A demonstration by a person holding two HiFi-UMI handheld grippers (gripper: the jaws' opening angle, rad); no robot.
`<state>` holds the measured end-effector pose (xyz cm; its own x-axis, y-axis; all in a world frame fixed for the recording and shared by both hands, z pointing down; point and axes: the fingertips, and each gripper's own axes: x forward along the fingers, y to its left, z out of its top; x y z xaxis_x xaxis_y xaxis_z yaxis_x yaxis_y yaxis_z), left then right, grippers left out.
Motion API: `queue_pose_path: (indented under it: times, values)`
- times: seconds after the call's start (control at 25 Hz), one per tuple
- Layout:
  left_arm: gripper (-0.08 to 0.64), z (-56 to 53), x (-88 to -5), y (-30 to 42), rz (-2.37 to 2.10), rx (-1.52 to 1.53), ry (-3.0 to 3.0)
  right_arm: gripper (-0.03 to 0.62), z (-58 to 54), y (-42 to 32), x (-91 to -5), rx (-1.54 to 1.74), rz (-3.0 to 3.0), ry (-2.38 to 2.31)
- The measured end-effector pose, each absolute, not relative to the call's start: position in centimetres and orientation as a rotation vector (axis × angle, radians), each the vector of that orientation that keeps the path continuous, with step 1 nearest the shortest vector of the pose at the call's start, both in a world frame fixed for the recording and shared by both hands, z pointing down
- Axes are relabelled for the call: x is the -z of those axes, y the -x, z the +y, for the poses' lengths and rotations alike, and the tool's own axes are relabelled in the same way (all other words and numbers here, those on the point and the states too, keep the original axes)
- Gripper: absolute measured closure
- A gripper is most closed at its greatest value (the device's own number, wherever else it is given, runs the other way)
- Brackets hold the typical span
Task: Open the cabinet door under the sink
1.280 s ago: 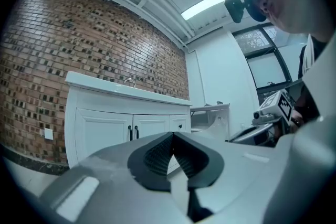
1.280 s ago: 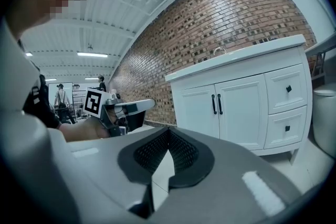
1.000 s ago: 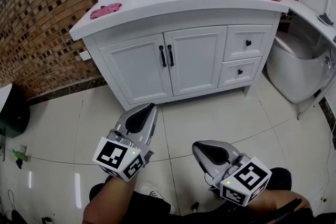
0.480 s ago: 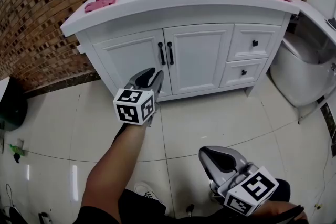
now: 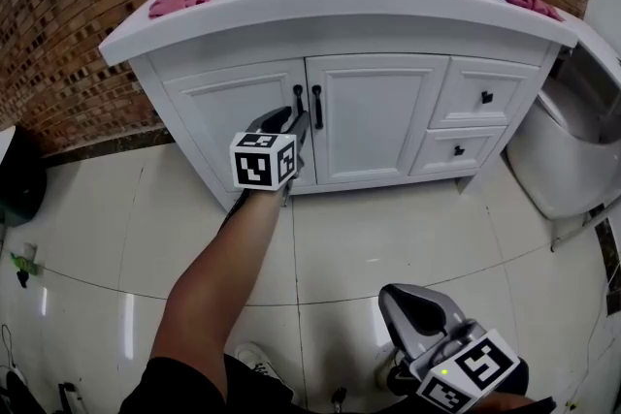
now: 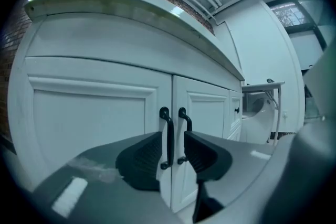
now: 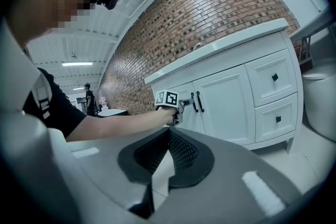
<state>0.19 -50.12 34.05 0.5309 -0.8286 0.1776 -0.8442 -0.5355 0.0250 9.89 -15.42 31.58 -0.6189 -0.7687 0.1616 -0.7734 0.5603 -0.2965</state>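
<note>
Brick wall behind, pale tiles below, and the white cabinet under the sink has its 2 doors shut.
The left gripper is opening its jaws, the left door and its black handle lined up between them, pads not pressing. The right gripper hangs low, jaws pressed together on nothing. The door should swing light and rigid. The bar is slim and probably slick, so grip it mid-length. No readable writing.

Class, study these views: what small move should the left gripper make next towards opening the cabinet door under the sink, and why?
Probably ease the left gripper forward and close on the left door handle: its jaws are opening, the handle lines up with their gap, untouched, and the left door looks shut.
</note>
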Motion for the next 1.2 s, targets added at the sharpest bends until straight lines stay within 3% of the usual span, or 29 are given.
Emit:
queue_pose_path:
  times: [0.24,0.44,1.2]
  values:
    - [0.430,-51.7,-34.3,-0.6,-1.470,-0.227,-2.653,0.584,-16.3,-8.8,-31.3,-0.551,-2.803,-1.290]
    - [0.512,-52.2,-33.9,-1.2,-1.451,-0.220,-2.669,0.584,-17.0,-8.4,-31.2,-0.556,-2.811,-1.260]
    - [0.520,-44.2,-34.3,0.4,-1.353,-0.233,-2.736,0.584,-15.8,-5.9,-30.3,-0.487,-2.831,-1.195]
